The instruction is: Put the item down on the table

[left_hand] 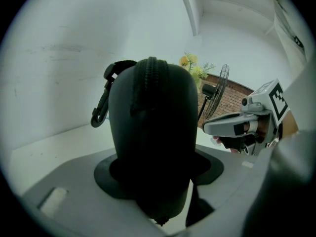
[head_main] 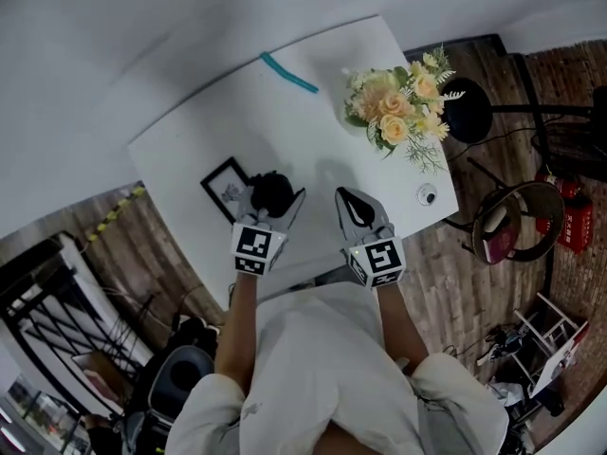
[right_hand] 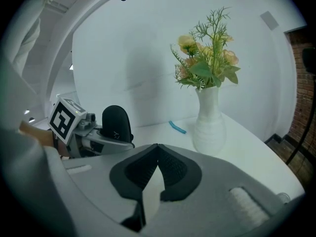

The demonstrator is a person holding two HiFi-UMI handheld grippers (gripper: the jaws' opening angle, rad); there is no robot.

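Note:
A black zipped pouch (head_main: 272,190) with a carabiner clip (left_hand: 101,113) sits between the jaws of my left gripper (head_main: 273,199), which is shut on it near the front edge of the white table (head_main: 285,131). In the left gripper view the pouch (left_hand: 153,132) stands upright and fills the middle, hiding the fingertips. My right gripper (head_main: 345,198) is beside it to the right, its jaws shut with nothing between them (right_hand: 157,148). The right gripper view shows the pouch (right_hand: 117,122) in the left gripper at the left.
A white vase of peach flowers (head_main: 396,112) stands at the table's right. A teal pen (head_main: 289,72) lies at the far side. A black picture frame (head_main: 225,186) lies left of the pouch, and a small round white object (head_main: 428,194) sits at the right edge. A fan (head_main: 468,110) stands past the table.

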